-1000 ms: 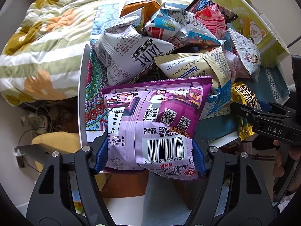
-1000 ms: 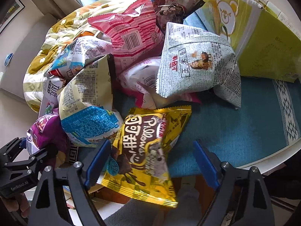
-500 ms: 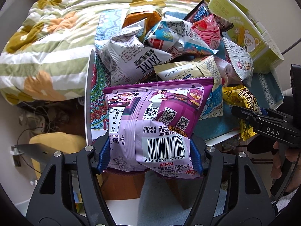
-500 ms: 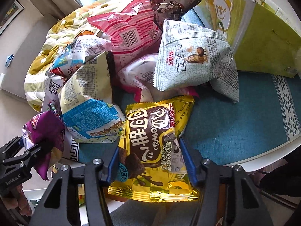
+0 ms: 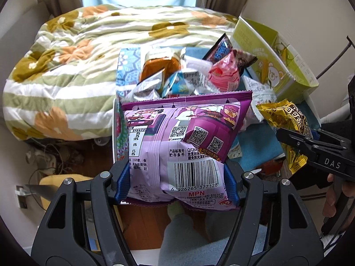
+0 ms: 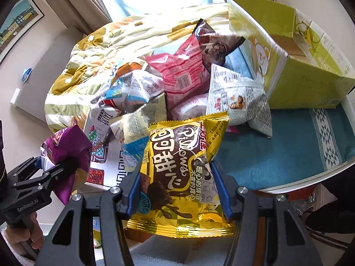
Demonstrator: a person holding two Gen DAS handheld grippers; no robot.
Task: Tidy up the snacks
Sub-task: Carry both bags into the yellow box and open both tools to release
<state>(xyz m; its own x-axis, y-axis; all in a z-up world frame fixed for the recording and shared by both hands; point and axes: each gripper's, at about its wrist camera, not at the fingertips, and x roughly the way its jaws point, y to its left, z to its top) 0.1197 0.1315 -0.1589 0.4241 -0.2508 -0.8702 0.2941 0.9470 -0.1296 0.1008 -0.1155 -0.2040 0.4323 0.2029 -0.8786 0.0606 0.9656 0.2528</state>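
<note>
So far I have 2 bags pinched, purple foil bag [image 5: 182,146] in my left gripper [image 5: 177,181], yellow foil bag [image 6: 179,173] in my right gripper [image 6: 177,188], while the crinkled snack pile [image 6: 168,84] and green cardboard box [image 6: 306,71] await sorting.

Snack pile [image 6: 177,77] on table [image 6: 288,155]; open box [image 6: 299,66] right; bed [image 5: 77,66] behind.

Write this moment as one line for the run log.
left gripper: shut on purple snack bag | right gripper: shut on yellow snack bag | both off table
</note>
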